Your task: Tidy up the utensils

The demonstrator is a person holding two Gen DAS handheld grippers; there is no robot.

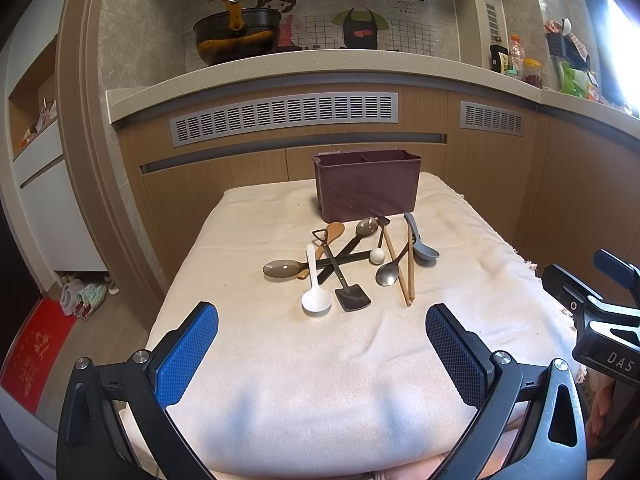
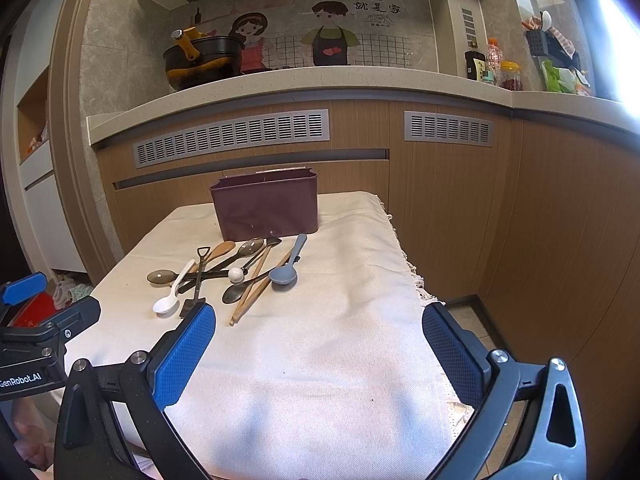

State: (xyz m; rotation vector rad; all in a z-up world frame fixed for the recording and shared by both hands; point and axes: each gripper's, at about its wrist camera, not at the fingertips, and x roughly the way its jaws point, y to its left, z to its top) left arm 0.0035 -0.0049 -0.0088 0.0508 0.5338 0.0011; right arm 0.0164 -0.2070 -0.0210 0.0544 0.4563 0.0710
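A heap of utensils lies on a cream cloth: a white plastic spoon [image 1: 315, 300] [image 2: 168, 304], a black shovel-shaped spoon [image 1: 347, 292], wooden chopsticks [image 1: 409, 276] [image 2: 250, 296], a grey-blue spoon [image 1: 420, 244] [image 2: 286, 272], a metal spoon [image 1: 388, 274] and smoky translucent spoons [image 1: 282, 269]. Behind them stands a maroon two-compartment holder [image 1: 366, 188] [image 2: 266, 204]. My left gripper [image 1: 322, 320] hovers open over the near cloth, short of the heap. My right gripper [image 2: 319, 320] is also open, right of the heap, holding nothing.
The cloth-covered table [image 1: 320, 380] sits in front of wooden kitchen cabinets with grey vents [image 1: 284, 116]. A counter above carries a black pot [image 1: 236, 36] and jars [image 1: 530, 72]. Slippers [image 1: 84, 294] and a red mat [image 1: 36, 352] lie on the floor at left.
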